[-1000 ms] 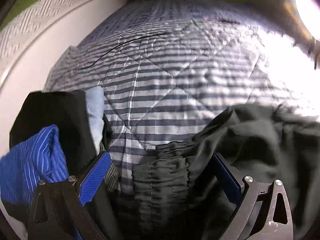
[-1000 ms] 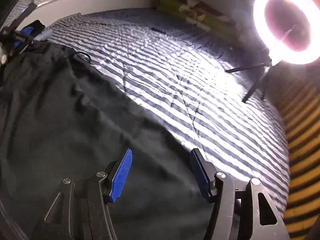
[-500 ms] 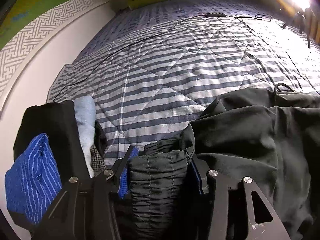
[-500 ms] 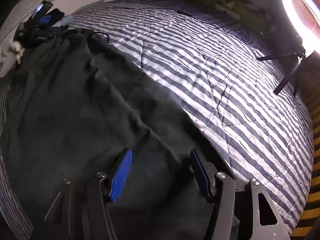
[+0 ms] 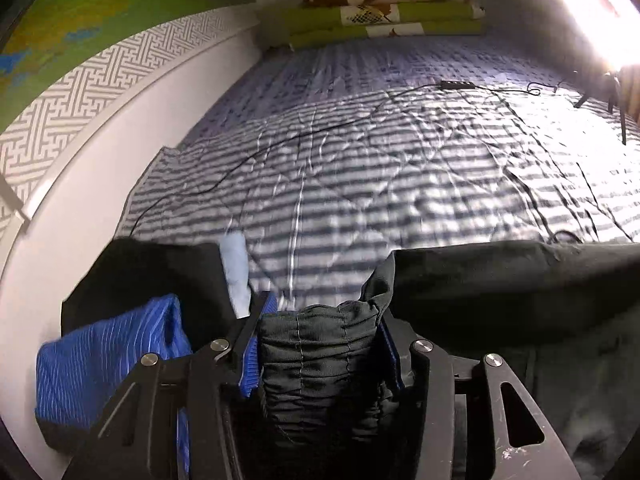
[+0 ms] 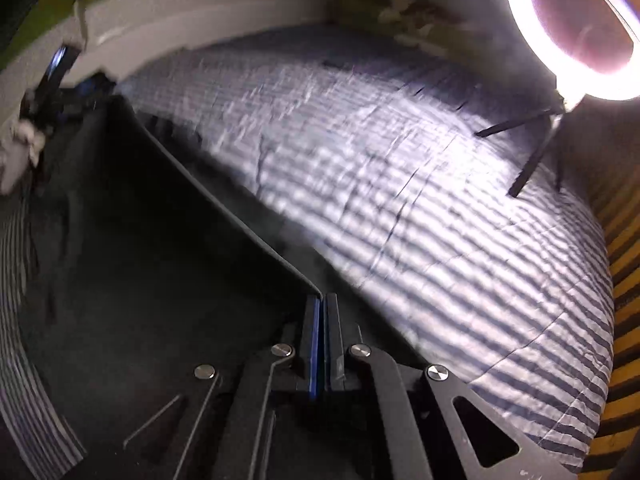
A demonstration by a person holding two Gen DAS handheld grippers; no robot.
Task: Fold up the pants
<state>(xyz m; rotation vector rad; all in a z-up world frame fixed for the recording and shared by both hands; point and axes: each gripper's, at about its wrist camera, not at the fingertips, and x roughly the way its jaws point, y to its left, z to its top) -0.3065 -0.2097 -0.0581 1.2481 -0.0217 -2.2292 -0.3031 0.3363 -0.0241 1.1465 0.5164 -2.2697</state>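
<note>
Now both tools pinch the pants (image 5: 500, 280) (left (image 5: 320, 344) waistband, right (image 6: 321, 300) edge).

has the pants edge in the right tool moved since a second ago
Yes. The pants edge now rises taut off the striped quilt into the shut right tool; earlier it lay flat there.

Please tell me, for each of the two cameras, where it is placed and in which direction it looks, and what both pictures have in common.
Left wrist view: it sits on the left gripper, looks down along the fingers at the gathered waistband clamped between them, with the striped quilt beyond; only gripper parts show.
Right wrist view: it sits on the right gripper, shut on the thin edge of the black pants, facing the ring light; the other gripper shows far left.
Shared: the pants, quilt and lamp glare.
</note>
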